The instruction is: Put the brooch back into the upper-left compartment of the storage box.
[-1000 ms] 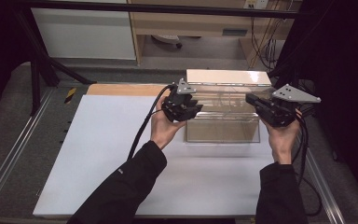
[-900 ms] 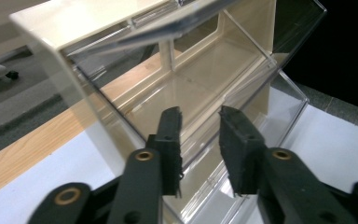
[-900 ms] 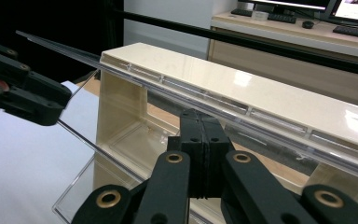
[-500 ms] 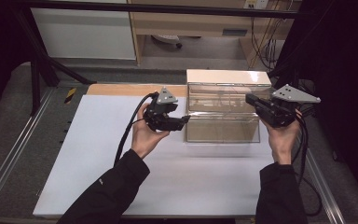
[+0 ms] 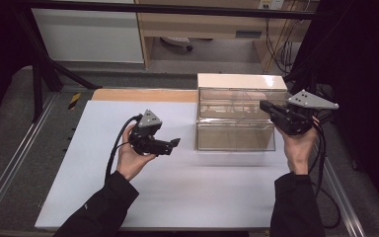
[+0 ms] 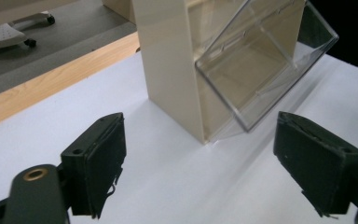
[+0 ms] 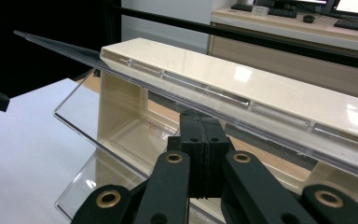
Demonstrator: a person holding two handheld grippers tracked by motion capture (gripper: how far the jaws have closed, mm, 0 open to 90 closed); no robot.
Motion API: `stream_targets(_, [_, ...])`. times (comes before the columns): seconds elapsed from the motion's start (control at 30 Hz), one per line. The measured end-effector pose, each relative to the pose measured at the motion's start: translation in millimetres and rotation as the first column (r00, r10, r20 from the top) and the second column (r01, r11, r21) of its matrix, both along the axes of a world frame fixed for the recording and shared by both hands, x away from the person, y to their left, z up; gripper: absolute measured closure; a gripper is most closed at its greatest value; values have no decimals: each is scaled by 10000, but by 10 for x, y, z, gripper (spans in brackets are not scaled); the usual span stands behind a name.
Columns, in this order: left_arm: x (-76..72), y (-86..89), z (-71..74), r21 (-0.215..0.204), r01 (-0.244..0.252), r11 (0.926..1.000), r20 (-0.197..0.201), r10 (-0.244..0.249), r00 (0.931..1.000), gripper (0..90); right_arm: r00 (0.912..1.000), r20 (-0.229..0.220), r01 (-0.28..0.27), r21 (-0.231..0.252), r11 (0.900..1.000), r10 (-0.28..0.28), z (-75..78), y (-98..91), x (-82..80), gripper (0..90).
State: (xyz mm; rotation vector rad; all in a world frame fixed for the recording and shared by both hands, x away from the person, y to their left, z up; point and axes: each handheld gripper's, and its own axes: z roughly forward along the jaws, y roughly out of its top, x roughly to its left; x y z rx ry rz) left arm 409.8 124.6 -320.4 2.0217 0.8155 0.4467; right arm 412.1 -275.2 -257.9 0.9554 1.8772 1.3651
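Left gripper (image 5: 173,145) pulled away from the clear-fronted display case (image 5: 234,118), jaws just spread wide, empty. Right gripper (image 5: 266,106) clenched at the case's raised flap (image 7: 177,88), apparently propping it alone.

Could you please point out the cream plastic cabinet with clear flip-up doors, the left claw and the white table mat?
cream plastic cabinet with clear flip-up doors (image 5: 239,80), high view, on its cream top panel
left claw (image 5: 170,146), high view, between its open fingertips
white table mat (image 5: 187,192), high view, on a bare part near the front
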Motion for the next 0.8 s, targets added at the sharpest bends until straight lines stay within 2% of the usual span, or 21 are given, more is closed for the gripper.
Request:
stream_targets(0.43, [-174, 364, -406, 223, -386, 9990, -108, 389, 9992, 108, 10000, -61, 72, 11, 10000, -72, -12, -13, 7, 900])
stream_targets(0.8, [-297, 647, -657, 369, -723, 9967, -193, 731, 9971, 107, 9999, -111, 76, -67, 9999, -77, -18, -3, 12, 900])
